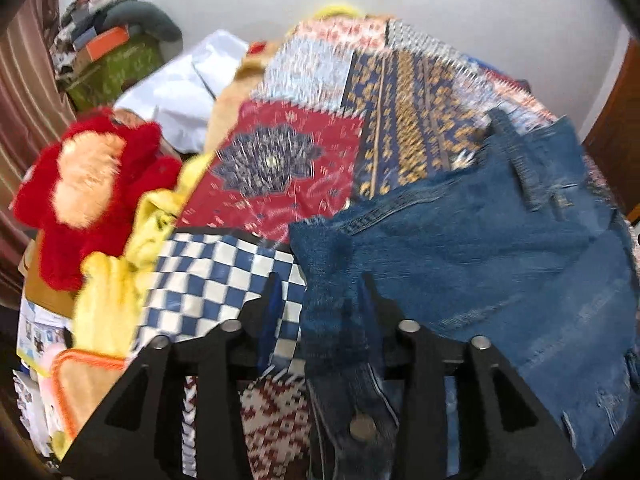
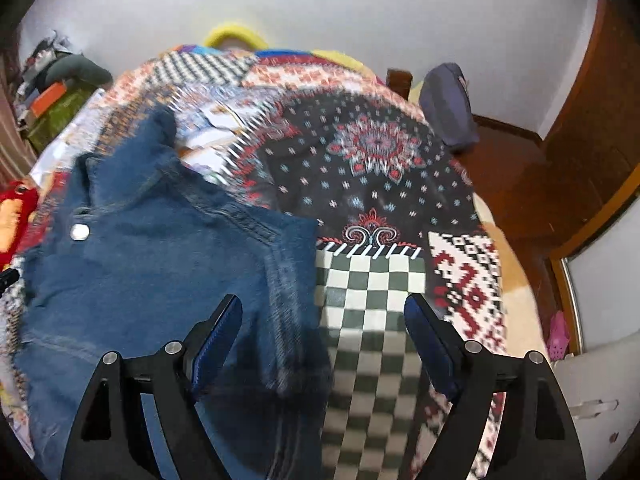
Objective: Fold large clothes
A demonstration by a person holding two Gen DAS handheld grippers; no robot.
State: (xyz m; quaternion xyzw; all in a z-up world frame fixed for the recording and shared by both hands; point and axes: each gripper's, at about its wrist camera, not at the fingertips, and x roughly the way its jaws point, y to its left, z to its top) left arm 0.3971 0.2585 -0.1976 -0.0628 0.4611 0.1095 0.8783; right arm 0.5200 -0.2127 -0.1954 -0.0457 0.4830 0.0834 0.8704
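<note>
Blue denim jeans (image 1: 500,264) lie on a patchwork bedspread (image 1: 280,168). In the left wrist view my left gripper (image 1: 320,284) is shut on the waistband end of the jeans, with a metal button (image 1: 362,428) hanging below the fingers. In the right wrist view the jeans (image 2: 152,272) spread at left over the bedspread (image 2: 372,184). My right gripper (image 2: 322,320) is open and empty, its left finger over the denim edge, its right finger over the checkered patch (image 2: 368,292).
A red and peach plush toy (image 1: 88,184) and yellow cloth (image 1: 108,304) lie at the bed's left edge. A cluttered pile of boxes (image 1: 108,56) stands far left. A dark bag (image 2: 448,108) and wooden furniture (image 2: 580,140) are at right.
</note>
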